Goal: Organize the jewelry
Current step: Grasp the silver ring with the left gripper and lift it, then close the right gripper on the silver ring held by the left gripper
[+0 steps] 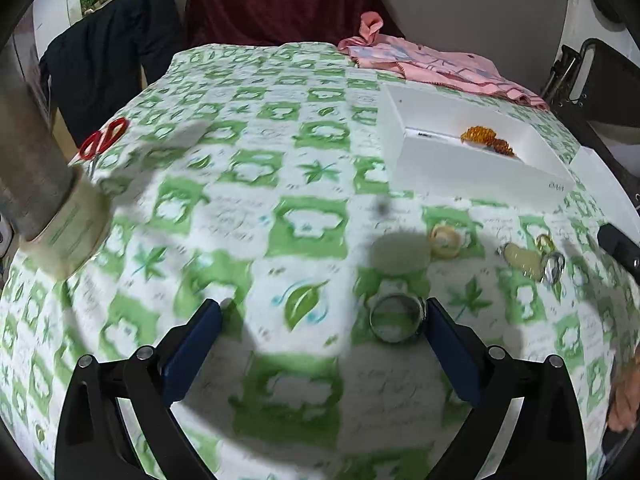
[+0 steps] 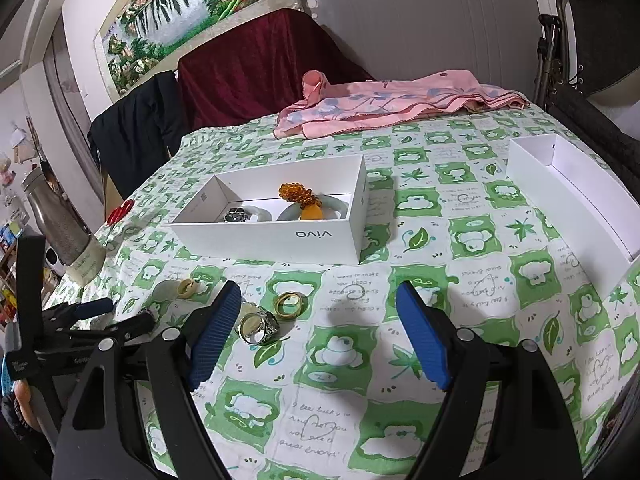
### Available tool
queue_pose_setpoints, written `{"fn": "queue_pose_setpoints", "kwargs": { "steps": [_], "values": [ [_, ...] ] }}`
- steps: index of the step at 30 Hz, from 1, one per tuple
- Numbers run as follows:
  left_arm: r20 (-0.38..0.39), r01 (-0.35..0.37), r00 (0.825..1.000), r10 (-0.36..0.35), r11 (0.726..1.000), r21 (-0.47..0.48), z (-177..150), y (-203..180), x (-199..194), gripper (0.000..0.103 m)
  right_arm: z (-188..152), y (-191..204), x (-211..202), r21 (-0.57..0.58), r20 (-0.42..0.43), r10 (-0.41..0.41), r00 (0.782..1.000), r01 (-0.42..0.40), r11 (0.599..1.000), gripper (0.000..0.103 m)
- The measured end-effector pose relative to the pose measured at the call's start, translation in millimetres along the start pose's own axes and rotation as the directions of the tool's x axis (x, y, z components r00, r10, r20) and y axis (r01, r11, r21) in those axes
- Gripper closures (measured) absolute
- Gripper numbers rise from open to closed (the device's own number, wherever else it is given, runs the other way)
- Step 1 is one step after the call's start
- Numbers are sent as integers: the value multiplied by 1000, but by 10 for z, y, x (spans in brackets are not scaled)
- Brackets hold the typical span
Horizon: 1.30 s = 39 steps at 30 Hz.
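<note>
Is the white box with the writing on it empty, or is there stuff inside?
Not empty. The vivo box has no lid on, and inside show an amber bead bracelet, a dark jewelry piece and an orange stone.

Two white boxes (image 2: 280, 236) (image 2: 576, 196) sat on the table; four rings (image 2: 259, 326) (image 2: 289, 303) (image 2: 187, 287) (image 1: 396, 318) lay loose, plus one pair of scissors (image 1: 102, 142).

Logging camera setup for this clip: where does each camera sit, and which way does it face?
Left wrist: on the left gripper, low over the tablecloth, facing a silver ring; its open fingers show.
Right wrist: on the right gripper, facing the white box; its open fingers show.
Shared: white box, pink cloth.
</note>
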State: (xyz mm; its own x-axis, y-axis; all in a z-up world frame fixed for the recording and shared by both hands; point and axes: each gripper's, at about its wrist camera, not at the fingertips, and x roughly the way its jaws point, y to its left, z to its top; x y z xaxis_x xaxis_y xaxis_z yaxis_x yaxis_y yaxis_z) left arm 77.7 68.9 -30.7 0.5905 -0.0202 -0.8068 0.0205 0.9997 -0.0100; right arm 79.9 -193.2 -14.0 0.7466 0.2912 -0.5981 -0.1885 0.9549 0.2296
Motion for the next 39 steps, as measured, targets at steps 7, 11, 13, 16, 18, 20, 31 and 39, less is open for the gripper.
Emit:
{"fn": "queue_pose_setpoints", "kwargs": {
  "steps": [7,11,13,16,18,20,31,39],
  "values": [
    [36,-15,999,12,996,91,-45,-153,-86,6,-13,28,-14,-4,-2,7,1000,-7,1000,27],
    [62,8,998,-16,992,125,-49,-220,-127,22,-29,26,-18,6,-11,21,1000,-21,1000,27],
    [45,26,998,-33,989,144,-41,-257,-91,37,-41,38,-24,4,-14,27,1000,-27,1000,27],
    [40,75,996,-83,984,163,-42,-298,-89,58,-59,71,-28,-10,-19,32,999,-32,999,27],
    [39,103,993,-112,978,179,-63,-330,-111,75,-73,97,-35,-21,-21,35,999,-36,999,27],
    [43,107,992,-117,977,183,-90,-350,-130,75,-88,119,-39,-29,-25,40,999,-40,999,27],
    [53,124,990,-131,984,125,-66,-235,-152,77,-280,513,-10,-200,-108,51,993,-72,977,37],
    [49,126,990,-132,985,122,-61,-235,-142,77,-183,461,258,-156,-189,35,981,-65,986,53]
  ]
}}
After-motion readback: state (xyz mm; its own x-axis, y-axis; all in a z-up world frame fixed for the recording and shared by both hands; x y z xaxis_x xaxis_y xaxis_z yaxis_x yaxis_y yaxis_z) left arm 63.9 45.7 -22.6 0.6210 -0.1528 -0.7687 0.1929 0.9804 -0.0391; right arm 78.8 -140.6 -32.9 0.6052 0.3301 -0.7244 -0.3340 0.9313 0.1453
